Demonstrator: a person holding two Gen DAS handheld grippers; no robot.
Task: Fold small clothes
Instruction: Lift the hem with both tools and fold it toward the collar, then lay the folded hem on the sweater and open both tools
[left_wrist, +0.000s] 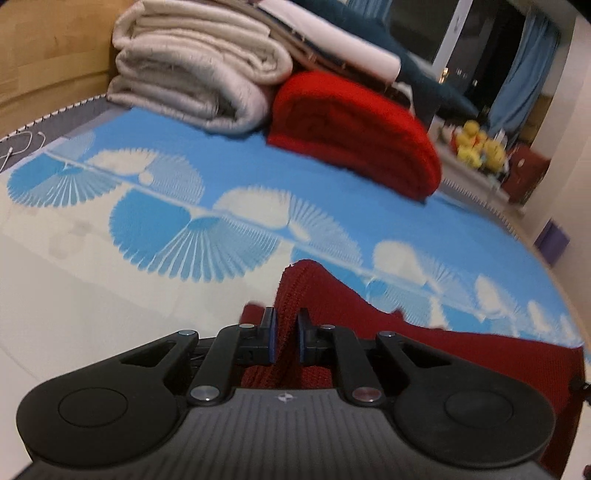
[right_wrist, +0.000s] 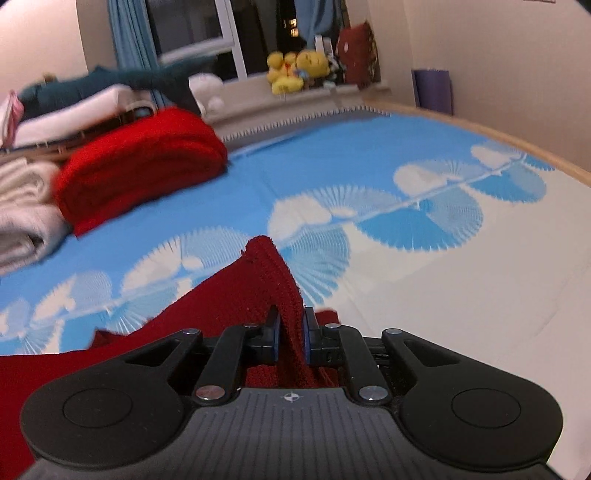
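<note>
A dark red knitted garment (left_wrist: 461, 354) lies low over the blue and white patterned bed sheet (left_wrist: 332, 206). My left gripper (left_wrist: 286, 332) is shut on one corner of it, and the cloth rises in a peak between the fingers and stretches away to the right. In the right wrist view my right gripper (right_wrist: 291, 334) is shut on another corner of the same dark red garment (right_wrist: 207, 314), which stretches away to the left over the sheet (right_wrist: 332, 166).
A folded bright red blanket (left_wrist: 354, 133) and a stack of folded cream blankets (left_wrist: 192, 70) sit at the far side of the bed; both show in the right wrist view (right_wrist: 140, 162). Yellow plush toys (right_wrist: 295, 68) sit on a sill by the window. A wooden bed frame (right_wrist: 517, 140) edges the mattress.
</note>
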